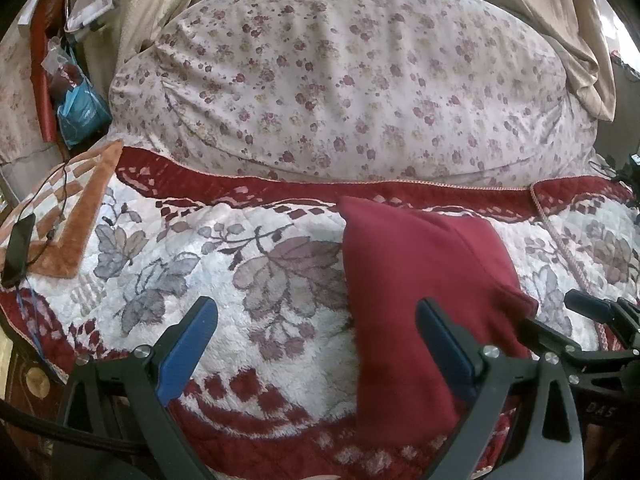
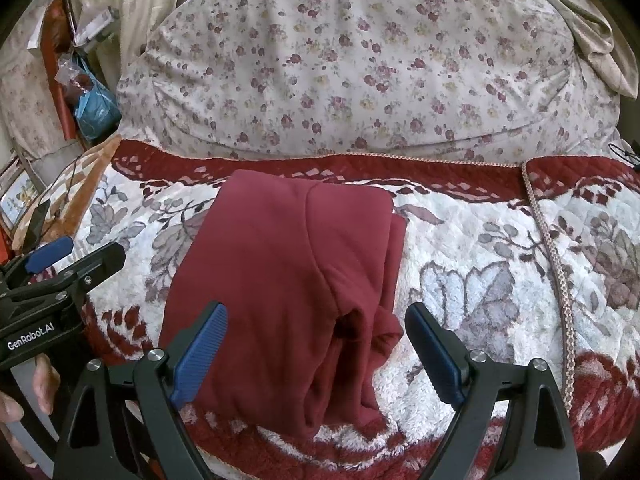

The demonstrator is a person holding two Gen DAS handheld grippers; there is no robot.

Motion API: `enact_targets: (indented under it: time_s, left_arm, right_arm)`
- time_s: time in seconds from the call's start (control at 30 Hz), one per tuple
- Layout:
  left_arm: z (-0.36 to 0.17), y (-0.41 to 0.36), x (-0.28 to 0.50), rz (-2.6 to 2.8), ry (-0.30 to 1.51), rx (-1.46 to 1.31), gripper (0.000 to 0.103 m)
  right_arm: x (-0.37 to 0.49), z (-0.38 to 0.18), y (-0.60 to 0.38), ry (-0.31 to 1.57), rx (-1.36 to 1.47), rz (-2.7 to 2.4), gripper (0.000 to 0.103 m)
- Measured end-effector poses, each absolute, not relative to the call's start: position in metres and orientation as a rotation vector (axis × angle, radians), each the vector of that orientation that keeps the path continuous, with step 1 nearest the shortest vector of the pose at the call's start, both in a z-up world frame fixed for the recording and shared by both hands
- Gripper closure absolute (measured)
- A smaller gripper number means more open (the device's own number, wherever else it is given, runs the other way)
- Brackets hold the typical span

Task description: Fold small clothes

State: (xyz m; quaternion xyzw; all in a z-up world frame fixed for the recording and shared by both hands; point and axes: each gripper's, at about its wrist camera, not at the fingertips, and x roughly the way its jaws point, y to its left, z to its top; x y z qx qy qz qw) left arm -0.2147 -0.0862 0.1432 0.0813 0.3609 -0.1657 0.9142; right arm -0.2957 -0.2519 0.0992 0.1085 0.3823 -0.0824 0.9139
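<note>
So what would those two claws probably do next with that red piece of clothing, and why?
Probably bring the right gripper down to pinch the loose, bunched near end of the red garment. Both it and the left gripper are open and hold nothing, and the garment lies already doubled over on the fleece blanket, with that rumpled end right between the right gripper's fingers.

both views are lit by soft daylight from the far window side, where the floral bedding (image 1: 340, 80) is slightly washed out. strong fisheye bending and dark vignetted corners are seen. mild softness is noticed throughout; only faint shadows are cast.
</note>
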Motion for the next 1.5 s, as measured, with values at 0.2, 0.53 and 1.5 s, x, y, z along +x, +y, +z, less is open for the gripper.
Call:
enact_targets:
  time_s: [0.2, 0.53, 1.5]
  left_arm:
    - [0.143, -0.088, -0.215, -0.339, 0.746, 0.166, 0.004]
    - [0.14, -0.086, -0.214, -0.352, 0.757, 0.171, 0.004]
    - [0.117, -0.083, -0.188, -0.381, 0.812, 0.188, 0.004]
  right_arm:
    - [-0.295, 0.098, -0.254, 0.788, 0.223, -0.169, 0.009]
    - [-0.294, 0.092, -0.257, 0.809, 0.225, -0.172, 0.009]
    - [-0.277, 0.079, -0.255, 0.861, 0.234, -0.174, 0.009]
